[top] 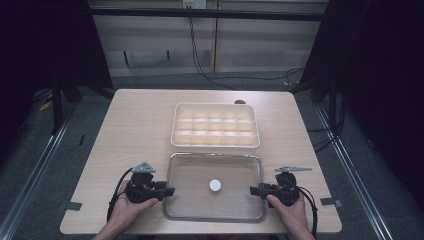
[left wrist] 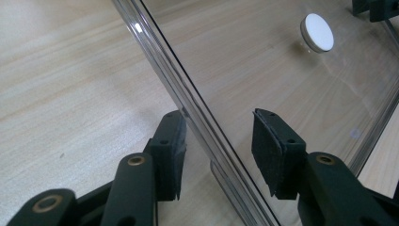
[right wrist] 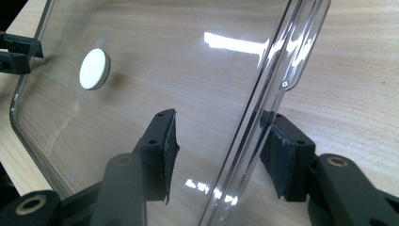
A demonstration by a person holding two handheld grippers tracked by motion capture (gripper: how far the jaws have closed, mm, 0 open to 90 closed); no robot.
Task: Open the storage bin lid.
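A clear plastic lid (top: pixel 235 172) with a white round knob (top: pixel 215 185) in its middle lies flat on the table's near half. My left gripper (top: pixel 170 191) sits at the lid's left rim. In the left gripper view the rim (left wrist: pixel 197 117) runs between the jaws of my left gripper (left wrist: pixel 219 150), close to one pad and with a gap to the other. My right gripper (top: pixel 254 190) is at the right rim. In the right gripper view my right gripper (right wrist: pixel 219 150) straddles the rim (right wrist: pixel 254 122) with daylight on the inner side. Both grippers are open.
A cream tray (top: pixel 216 105) divided into several empty compartments stands just behind the lid. The wooden table (top: pixel 140 125) has bare room to its left and right. A small dark object (top: pixel 240 102) lies behind the tray. Cables trail across the floor beyond the table.
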